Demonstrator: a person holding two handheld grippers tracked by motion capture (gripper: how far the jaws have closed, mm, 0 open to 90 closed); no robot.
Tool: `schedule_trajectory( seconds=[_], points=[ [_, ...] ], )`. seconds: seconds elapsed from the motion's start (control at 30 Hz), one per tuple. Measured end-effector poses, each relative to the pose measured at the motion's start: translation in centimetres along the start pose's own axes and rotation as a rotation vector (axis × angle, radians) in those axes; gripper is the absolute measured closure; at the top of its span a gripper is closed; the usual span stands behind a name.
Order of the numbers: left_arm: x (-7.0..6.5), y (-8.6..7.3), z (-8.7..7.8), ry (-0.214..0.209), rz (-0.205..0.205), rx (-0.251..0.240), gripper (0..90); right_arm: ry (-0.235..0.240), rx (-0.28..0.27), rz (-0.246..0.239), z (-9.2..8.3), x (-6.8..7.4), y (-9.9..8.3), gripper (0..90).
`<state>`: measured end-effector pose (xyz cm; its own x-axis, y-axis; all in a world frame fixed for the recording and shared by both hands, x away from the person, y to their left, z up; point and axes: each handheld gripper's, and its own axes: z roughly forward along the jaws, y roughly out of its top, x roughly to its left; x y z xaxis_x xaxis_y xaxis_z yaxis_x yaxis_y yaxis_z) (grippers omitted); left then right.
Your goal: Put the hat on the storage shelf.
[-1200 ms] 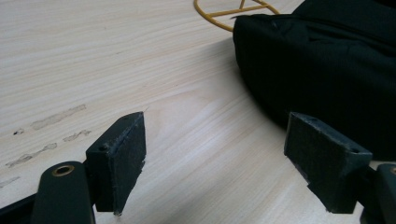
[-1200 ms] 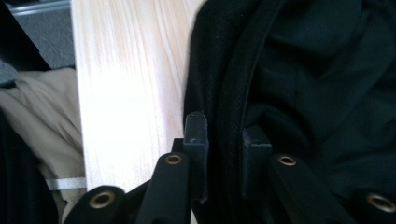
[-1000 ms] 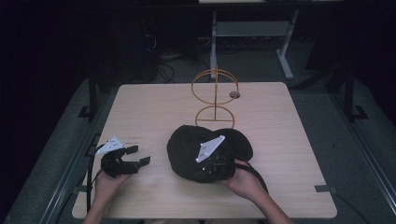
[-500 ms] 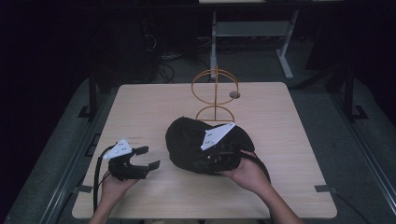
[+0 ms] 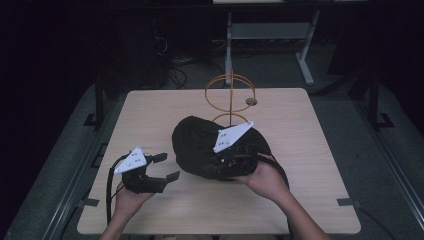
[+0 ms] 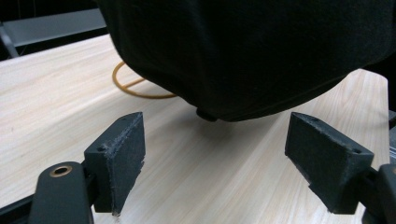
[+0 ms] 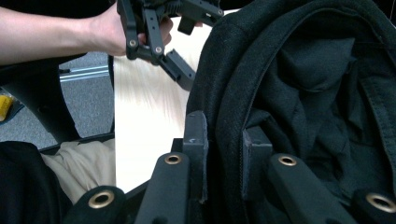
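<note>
Nearest the person's edge of the table [image 5: 300, 210], left gripper [image 5: 167, 168] sits to the left of the black hat [image 5: 200, 145], jaws spread wide, nothing between them. From the left gripper view the hat's underside hangs just ahead of the pads [image 6: 122, 158], tilted up off the wood, with a gap under it.

Right gripper [image 7: 223, 158] is on the hat's near right edge, jaws closed on the brim. The right gripper view shows a fold of black fabric pinched between the two pads. The hand [image 5: 265, 177] holds it lifted so the hat tips toward the left.

Landmark is the hat: it sits mid-table, resting partly on the wood, partly held up by the right gripper.

Behind the hat, touching or nearly so, stands an orange wire stand [image 5: 230, 95] with a ring at the top and a loop at the base. Can't tell whether the hat overlaps the base loop. A small round thing [image 5: 251, 101] lies right of the stand; too small to identify.

My read: hat is meant for the stand. Step in hand looks like getting a second grip. Next move needs the left jaws to close on the opposite brim, then both lift together.

Containers: none. The hat's inside shows only its own lining, nothing in it.
</note>
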<state>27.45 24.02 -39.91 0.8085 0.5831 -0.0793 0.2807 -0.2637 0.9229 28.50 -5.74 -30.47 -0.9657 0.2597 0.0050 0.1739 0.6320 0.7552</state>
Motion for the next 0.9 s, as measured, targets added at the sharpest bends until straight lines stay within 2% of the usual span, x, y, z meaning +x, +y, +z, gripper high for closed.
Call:
schedule_trajectory(
  seconds=[0.1, 0.3, 0.33, 0.4, 0.47, 0.53, 0.6, 0.7, 0.9],
  points=[
    [-0.3, 0.5, 0.0, -0.003, 0.007, -0.009, 19.7, 0.002, -0.012, -0.004, -0.4, 0.1, 0.5, 76.5],
    [-0.6, 2.1, -0.3, -0.017, 0.016, -0.058, 18.7, 0.003, -0.027, -0.010, -1.0, 0.2, 1.5, 76.4],
    [-0.8, 2.8, -0.3, -0.021, 0.031, -0.081, 17.9, 0.005, -0.037, -0.016, -1.2, 0.3, 2.0, 76.4],
    [-1.0, 3.5, -0.2, -0.025, 0.050, -0.094, 17.5, 0.007, -0.040, -0.015, -1.3, 0.3, 2.3, 76.4],
    [-1.2, 4.0, 0.0, -0.011, 0.074, -0.109, 17.4, 0.012, -0.055, -0.015, -1.5, 0.4, 2.6, 76.4],
    [-1.2, 4.4, 0.4, -0.003, 0.075, -0.111, 19.5, 0.015, -0.068, -0.026, -1.7, 0.3, 3.0, 76.4],
    [-1.0, 4.6, 0.7, -0.003, 0.065, -0.114, 25.7, 0.026, -0.076, -0.016, -1.7, 0.4, 3.2, 76.5],
    [-0.9, 4.8, 1.0, -0.009, 0.070, -0.128, 40.1, 0.036, -0.088, -0.013, -1.6, 0.3, 3.4, 76.7],
    [-1.0, 4.9, 1.4, -0.002, 0.115, -0.145, 65.5, 0.053, -0.081, -0.008, -1.1, 0.2, 3.5, 76.7]
  ],
)
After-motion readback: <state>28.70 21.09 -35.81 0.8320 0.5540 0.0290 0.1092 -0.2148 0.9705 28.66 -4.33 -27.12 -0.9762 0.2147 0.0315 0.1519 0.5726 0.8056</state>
